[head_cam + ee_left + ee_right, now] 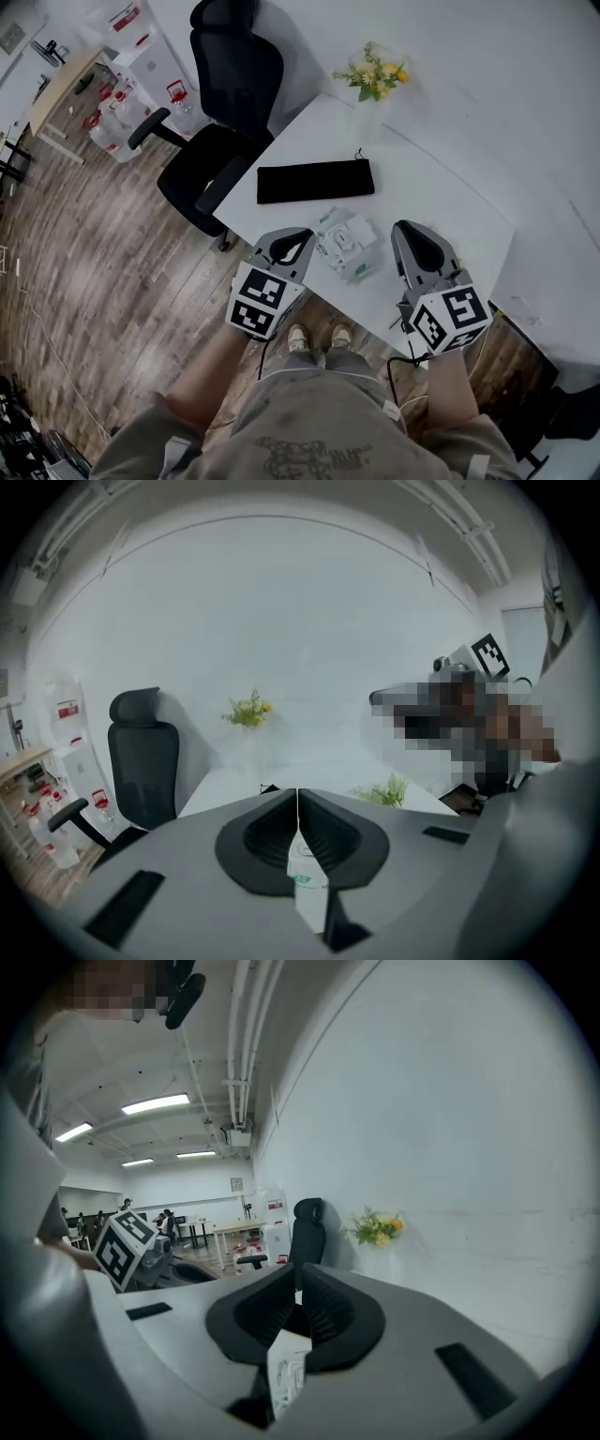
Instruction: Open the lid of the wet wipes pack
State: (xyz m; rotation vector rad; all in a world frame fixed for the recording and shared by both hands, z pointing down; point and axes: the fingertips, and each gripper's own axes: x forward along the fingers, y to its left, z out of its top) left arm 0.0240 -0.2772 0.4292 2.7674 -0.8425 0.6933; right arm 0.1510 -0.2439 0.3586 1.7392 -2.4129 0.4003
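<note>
Both tongs are pinched shut on nothing: left gripper [296,236] has its jaws together, same for the right gripper [411,231]. The wet wipes pack [345,245] lies flat on the white table [441,202], below and right between them, roughly the same reach for either hand. Its long side looks angled, running from far-left to near-right, so I'd guess both need to drop down and inward.

Wood floor [94,253], black office chair [234,70], white table [441,202], white wall [487,56].
</note>
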